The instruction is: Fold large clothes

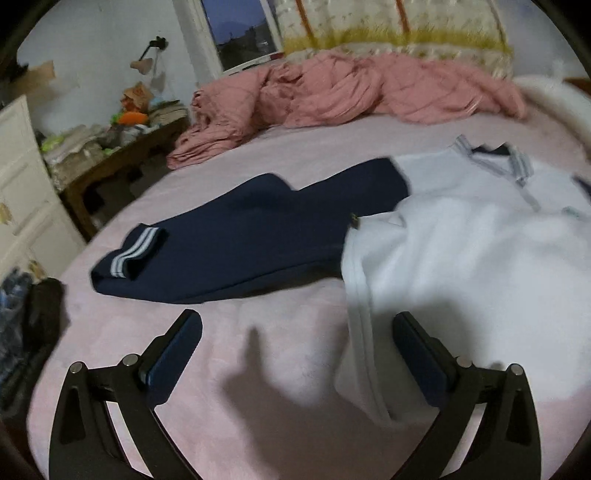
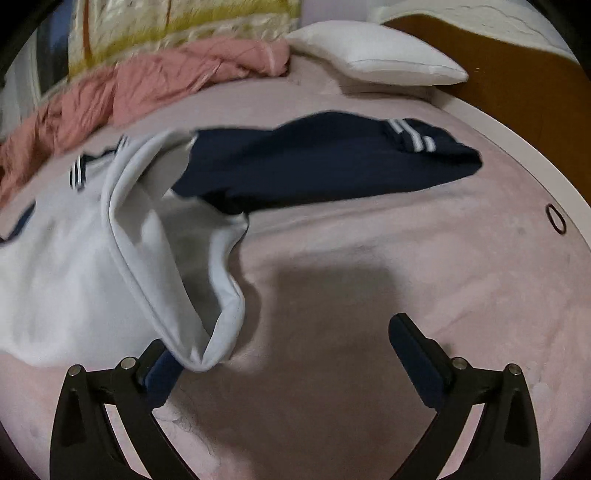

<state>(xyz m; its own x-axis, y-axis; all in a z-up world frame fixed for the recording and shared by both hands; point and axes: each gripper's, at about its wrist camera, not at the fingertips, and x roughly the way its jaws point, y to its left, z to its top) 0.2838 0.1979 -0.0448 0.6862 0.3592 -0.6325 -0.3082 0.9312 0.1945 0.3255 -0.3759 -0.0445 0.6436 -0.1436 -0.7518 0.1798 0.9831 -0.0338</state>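
Lying spread on the pink bed sheet [image 1: 229, 369] is the task garment, a white jacket [image 1: 480, 251] with navy sleeves, collar pointing toward the far side of the bed. Its left navy sleeve [image 1: 258, 236] is stretching out flat across the sheet, striped cuff [image 1: 133, 251] at the end. In the right wrist view the other navy sleeve [image 2: 314, 162] is reaching out toward the bed's edge, its striped cuff [image 2: 410, 138] folded over on itself. The white hem [image 2: 207, 343] is curling up into a loose flap and draping over the tip of one finger [image 2: 162, 373] of the right gripper [image 2: 280, 347].

Both grippers are hovering spread wide over the sheet. The left gripper [image 1: 295, 343] is holding nothing, jaws fully apart, with the jacket's zipper edge [image 1: 360, 314] running down between them (closer to the right-hand finger in that view). The right gripper is also standing wide apart, not pinching; cloth is only resting on the one finger, the other finger is sitting clear over bare sheet.

A rumpled pink quilt [image 1: 351, 88] is bunching along the far side of the bed, a white pillow [image 2: 376, 59] sitting near the headboard. A black hair tie [image 2: 555, 218] is lying on the sheet, well apart from the jacket. A cluttered wooden counter [image 1: 122, 155] is standing beside the bed under the window [image 1: 243, 33]. Frames are slightly blurred.
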